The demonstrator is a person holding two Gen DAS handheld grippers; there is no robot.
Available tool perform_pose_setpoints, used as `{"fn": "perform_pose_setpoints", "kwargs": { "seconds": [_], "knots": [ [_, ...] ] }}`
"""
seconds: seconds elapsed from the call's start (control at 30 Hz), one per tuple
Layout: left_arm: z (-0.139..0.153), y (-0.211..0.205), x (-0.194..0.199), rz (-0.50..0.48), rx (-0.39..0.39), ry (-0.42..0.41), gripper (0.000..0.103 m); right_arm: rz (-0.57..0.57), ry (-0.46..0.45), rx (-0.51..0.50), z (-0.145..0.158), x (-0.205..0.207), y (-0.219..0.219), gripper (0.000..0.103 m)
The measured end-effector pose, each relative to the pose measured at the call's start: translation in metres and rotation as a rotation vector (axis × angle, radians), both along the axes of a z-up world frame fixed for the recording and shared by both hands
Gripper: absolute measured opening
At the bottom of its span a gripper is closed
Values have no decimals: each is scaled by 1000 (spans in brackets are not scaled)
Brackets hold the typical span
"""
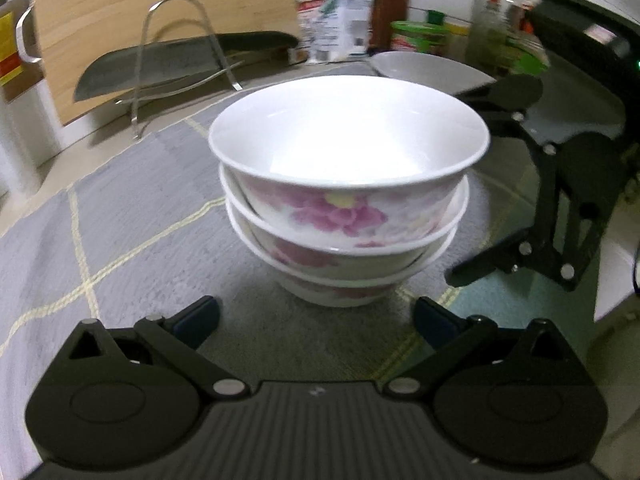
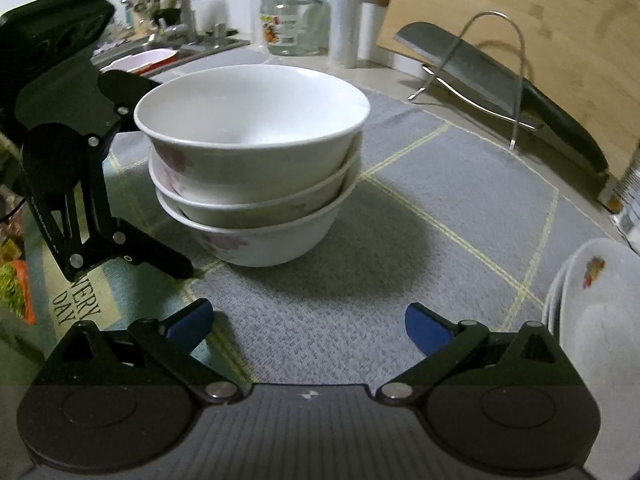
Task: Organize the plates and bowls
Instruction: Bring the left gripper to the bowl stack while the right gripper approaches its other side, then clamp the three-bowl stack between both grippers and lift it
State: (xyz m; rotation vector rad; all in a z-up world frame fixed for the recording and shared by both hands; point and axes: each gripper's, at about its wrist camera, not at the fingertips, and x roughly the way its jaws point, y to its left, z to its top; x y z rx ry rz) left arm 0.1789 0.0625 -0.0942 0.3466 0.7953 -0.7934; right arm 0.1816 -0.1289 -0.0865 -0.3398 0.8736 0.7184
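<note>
Three white bowls with pink flowers (image 1: 348, 200) are stacked upright on a grey mat (image 1: 132, 216). My left gripper (image 1: 316, 318) is open, with its fingertips just short of the stack's base and nothing between them. From the other side, my right gripper (image 2: 308, 320) is also open and empty, facing the same bowl stack (image 2: 256, 168) across a strip of grey mat (image 2: 400, 240). The left gripper's fingers (image 2: 132, 240) spread wide beside the stack's left. The right gripper's fingers (image 1: 480, 268) spread wide at the stack's right. White plates (image 2: 592, 320) lie stacked at my right gripper's right.
A cleaver (image 2: 480, 68) rests on a wire rack (image 2: 496, 20) in front of a wooden cutting board (image 2: 540, 8). A glass jar (image 2: 290, 24) and a sink (image 2: 160, 48) are at the back. Another white dish (image 1: 424, 68) sits behind the bowls, near bottles and packets (image 1: 344, 20).
</note>
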Motion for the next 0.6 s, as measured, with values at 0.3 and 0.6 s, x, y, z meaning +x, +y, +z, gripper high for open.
{"fn": "perform_pose_setpoints", "kwargs": {
  "seconds": [0.3,0.6],
  "knots": [
    [10,8,8,-157,-62,-22,100,144,-1,27,20,13,20,103],
    [12,12,24,-292,-72,-8,95,219,37,19,27,26,29,93]
  ]
}}
